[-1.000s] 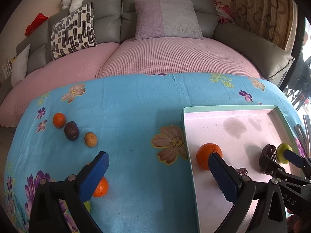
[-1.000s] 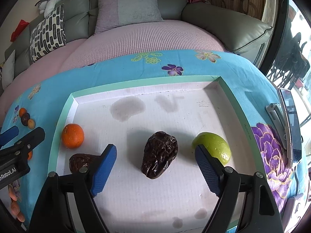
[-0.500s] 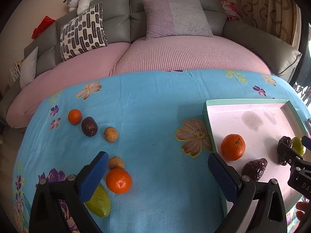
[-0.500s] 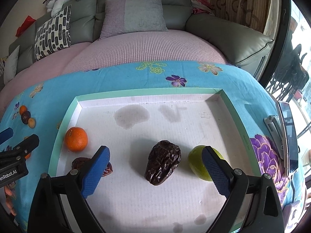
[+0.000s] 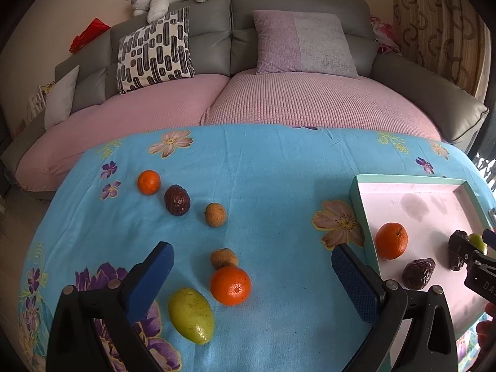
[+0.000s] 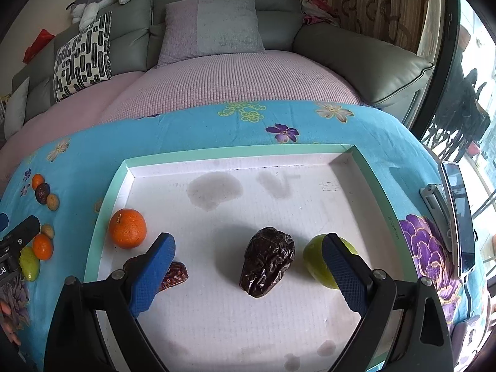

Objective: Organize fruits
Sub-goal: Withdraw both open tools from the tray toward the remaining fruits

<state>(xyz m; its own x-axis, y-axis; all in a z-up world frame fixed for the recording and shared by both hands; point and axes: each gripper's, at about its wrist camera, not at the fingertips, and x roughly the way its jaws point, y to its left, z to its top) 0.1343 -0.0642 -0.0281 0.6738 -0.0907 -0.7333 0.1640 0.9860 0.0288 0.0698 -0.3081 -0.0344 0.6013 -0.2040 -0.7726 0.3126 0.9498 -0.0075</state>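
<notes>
The left claw [image 5: 252, 282] hangs spread wide and empty over the blue flowered counter [image 5: 272, 192], with a large orange [image 5: 230, 285] and a tan fruit [image 5: 223, 258] touching it between the blue pads. A green mango [image 5: 191, 315] lies just beside them; further off sit a small orange [image 5: 148, 181], a dark passion fruit [image 5: 176, 200] and another tan fruit [image 5: 215, 214]. Open cloth separates this cluster from the tray [image 6: 107, 204]. The right claw [image 6: 248, 274] is also spread and empty, above the tray, a wrinkled dark fruit [image 6: 267, 260] between its pads, a green fruit [image 6: 316, 265] partly behind the right pad, a date [image 6: 175, 276] behind the left. An orange [image 6: 127, 228] sits by the tray's left wall. A phone [image 6: 460, 214] lies near the counter's right edge.
</notes>
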